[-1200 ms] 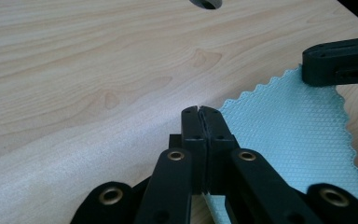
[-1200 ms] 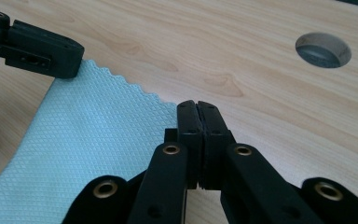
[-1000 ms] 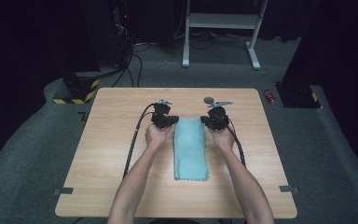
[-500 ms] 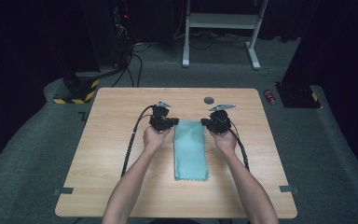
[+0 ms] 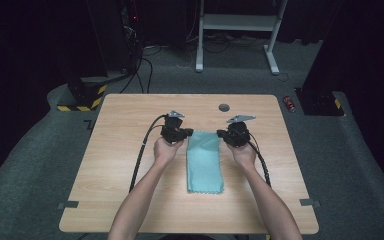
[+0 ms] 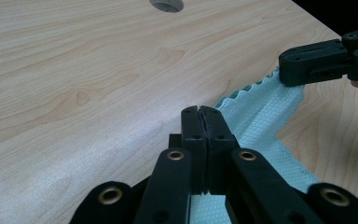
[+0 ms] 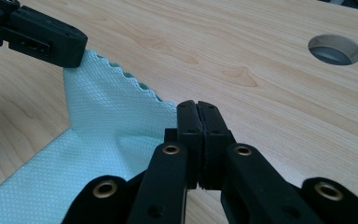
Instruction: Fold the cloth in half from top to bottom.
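Note:
A teal cloth (image 5: 205,165) lies as a long folded strip on the wooden table (image 5: 125,155), running from me toward the far side. My left gripper (image 5: 187,134) is shut on its far left corner and my right gripper (image 5: 221,134) on its far right corner. In the left gripper view my shut jaws (image 6: 199,112) rest at the cloth (image 6: 261,116), with the right gripper (image 6: 285,77) pinching the opposite corner. In the right gripper view my jaws (image 7: 197,106) are shut at the cloth (image 7: 102,121), whose other corner is raised in the left gripper (image 7: 77,58).
A round hole (image 5: 224,107) sits in the table beyond the grippers. Black cables trail from both grippers across the tabletop. On the floor stand a yellow-and-black striped base (image 5: 82,97), a white frame (image 5: 235,25) and a small red can (image 5: 291,103).
My right gripper has shifted slightly to the right, uncovering the table hole. The cloth's far edge is drawn a little wider between the grippers.

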Demonstrator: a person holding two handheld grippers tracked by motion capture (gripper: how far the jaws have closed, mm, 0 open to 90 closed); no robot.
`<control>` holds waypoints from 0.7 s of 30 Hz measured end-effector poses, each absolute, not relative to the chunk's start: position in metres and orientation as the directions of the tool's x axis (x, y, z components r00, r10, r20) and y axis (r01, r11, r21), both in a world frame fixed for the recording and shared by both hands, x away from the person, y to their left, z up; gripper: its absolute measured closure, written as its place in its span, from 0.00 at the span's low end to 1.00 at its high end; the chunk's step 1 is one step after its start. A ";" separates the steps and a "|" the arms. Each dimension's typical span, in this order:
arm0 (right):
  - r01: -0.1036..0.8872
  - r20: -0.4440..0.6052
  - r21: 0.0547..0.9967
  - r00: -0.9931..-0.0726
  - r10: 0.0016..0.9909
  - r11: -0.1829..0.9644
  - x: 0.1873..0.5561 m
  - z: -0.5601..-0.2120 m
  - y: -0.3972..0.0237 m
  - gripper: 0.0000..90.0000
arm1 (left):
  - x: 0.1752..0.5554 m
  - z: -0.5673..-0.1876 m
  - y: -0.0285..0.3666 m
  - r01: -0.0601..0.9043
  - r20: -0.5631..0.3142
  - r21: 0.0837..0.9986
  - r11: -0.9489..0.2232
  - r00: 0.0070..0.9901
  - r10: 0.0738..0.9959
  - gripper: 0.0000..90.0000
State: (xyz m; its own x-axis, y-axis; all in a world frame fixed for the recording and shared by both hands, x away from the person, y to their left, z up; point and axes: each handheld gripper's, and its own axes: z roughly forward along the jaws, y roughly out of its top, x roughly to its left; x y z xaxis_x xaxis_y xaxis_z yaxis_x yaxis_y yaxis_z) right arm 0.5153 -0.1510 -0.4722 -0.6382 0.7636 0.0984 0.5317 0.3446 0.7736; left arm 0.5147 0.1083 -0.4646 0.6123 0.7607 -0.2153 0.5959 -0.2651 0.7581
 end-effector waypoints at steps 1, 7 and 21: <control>0.529 0.096 0.774 -0.641 0.761 0.347 0.514 -0.472 -0.152 0.99 | 0.513 -0.464 0.108 0.597 -0.221 0.759 -0.260 0.613 0.759 0.99; 0.509 0.091 0.785 -0.658 0.748 0.353 0.508 -0.470 -0.154 0.99 | 0.506 -0.463 0.110 0.588 -0.224 0.766 -0.259 0.622 0.750 0.99; 0.482 0.083 0.795 -0.687 0.722 0.368 0.495 -0.466 -0.157 0.99 | 0.493 -0.460 0.113 0.565 -0.215 0.780 -0.271 0.648 0.731 0.99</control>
